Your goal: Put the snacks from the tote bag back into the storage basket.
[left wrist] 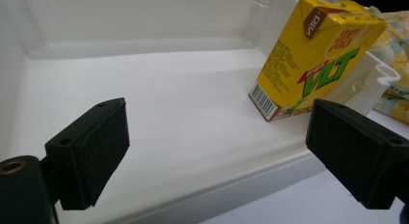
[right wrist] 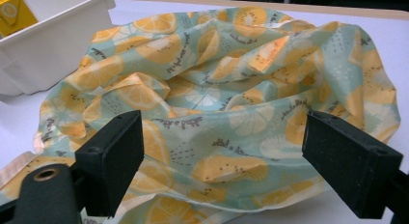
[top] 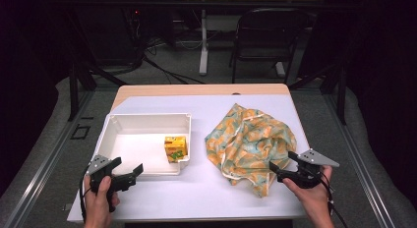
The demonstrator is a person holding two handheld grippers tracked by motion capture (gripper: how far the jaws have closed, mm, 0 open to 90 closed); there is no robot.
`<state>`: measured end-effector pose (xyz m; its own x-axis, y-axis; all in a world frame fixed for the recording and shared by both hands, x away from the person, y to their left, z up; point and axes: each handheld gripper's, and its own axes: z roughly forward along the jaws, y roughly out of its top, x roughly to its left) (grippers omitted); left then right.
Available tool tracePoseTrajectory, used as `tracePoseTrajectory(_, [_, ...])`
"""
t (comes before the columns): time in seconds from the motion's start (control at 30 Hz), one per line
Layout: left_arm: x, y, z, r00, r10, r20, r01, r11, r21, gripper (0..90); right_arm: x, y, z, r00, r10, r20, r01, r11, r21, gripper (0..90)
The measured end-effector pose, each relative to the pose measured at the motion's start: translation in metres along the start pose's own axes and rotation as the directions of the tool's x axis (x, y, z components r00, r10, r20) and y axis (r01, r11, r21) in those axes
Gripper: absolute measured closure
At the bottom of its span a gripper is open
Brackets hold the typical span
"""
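a table (top: 206, 198) is carrying a crumpled cloth (top: 253, 142) toward its right edge and a white bin (top: 142, 122) toward its left, a carton (top: 175, 148) sitting in the bin's near right corner. the left gripper (top: 129, 171) is hanging wide and empty at the bin's near edge; the right gripper (top: 282, 161) is gaping wide at the cloth's near edge.

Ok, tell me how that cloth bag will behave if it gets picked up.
The bag lies crumpled in soft folds, so it will probably flop and hang. It looks thin, so likely light. A pinch may lift just one layer.
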<state>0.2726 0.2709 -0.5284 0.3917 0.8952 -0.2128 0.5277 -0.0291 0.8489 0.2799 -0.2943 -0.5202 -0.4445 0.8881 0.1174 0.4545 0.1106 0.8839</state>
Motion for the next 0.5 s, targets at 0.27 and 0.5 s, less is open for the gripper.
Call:
tracePoseTrajectory(0.27, [0.005, -0.008, -0.009, 1.0000, 0.006, -0.006, -0.006, 0.9999, 0.012, 9.0, -0.004, -0.007, -0.005, 0.9996, -0.016, 0.022, 0.016, 1.000, 0.025, 13.5])
tracePoseTrajectory(0.5, [0.008, -0.015, -0.016, 0.9998, 0.013, -0.012, -0.013, 0.9997, 0.021, 9.1, -0.013, -0.022, -0.018, 0.9993, -0.004, 0.037, 0.002, 0.999, 0.050, 13.5])
